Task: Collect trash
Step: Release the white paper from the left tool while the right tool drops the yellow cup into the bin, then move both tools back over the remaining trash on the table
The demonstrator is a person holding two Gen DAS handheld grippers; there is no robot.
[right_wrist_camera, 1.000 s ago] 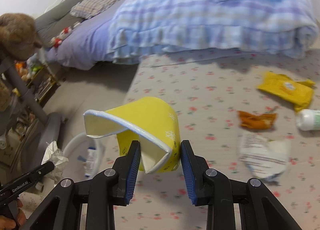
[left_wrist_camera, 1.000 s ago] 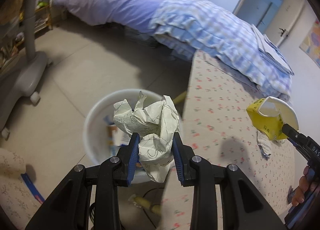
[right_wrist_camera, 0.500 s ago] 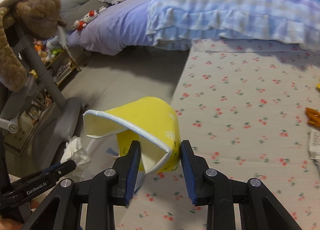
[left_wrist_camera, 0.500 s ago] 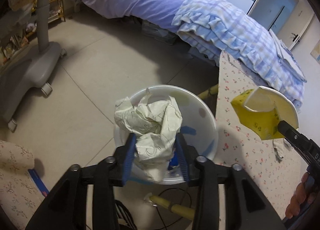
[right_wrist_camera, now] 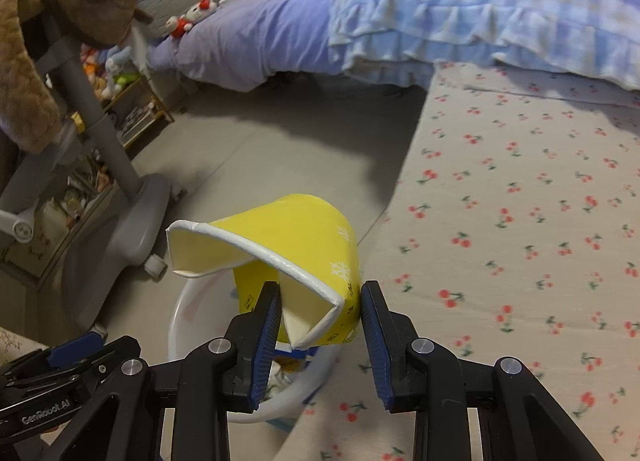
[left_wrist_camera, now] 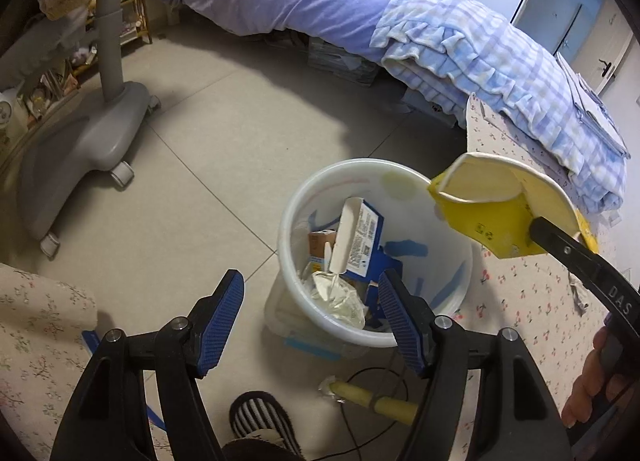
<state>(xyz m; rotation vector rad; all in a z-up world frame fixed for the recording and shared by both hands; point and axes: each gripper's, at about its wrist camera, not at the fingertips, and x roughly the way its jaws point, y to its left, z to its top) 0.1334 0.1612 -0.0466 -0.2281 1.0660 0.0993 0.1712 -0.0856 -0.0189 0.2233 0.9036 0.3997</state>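
A white trash bucket (left_wrist_camera: 294, 197) stands on the floor beside the cherry-print table. It holds a blue and white carton (left_wrist_camera: 360, 237) and the crumpled paper ball (left_wrist_camera: 340, 297). My left gripper (left_wrist_camera: 312, 313) is open and empty above the bucket's near rim. My right gripper (right_wrist_camera: 318, 325) is shut on a crushed yellow paper cup (right_wrist_camera: 296, 237), held over the bucket's right rim (right_wrist_camera: 180, 317). The cup also shows in the left wrist view (left_wrist_camera: 496, 213).
A cherry-print table (right_wrist_camera: 520, 221) lies to the right of the bucket. A grey wheeled stand (left_wrist_camera: 88, 129) is on the left. A bed with a checked blanket (left_wrist_camera: 480, 53) is behind. A striped slipper (left_wrist_camera: 260, 421) and a yellow tube (left_wrist_camera: 372, 401) lie below the bucket.
My left gripper opened and the crumpled paper ball dropped into the bucket. My right gripper carried the yellow cup left, from over the table to over the bucket's rim.
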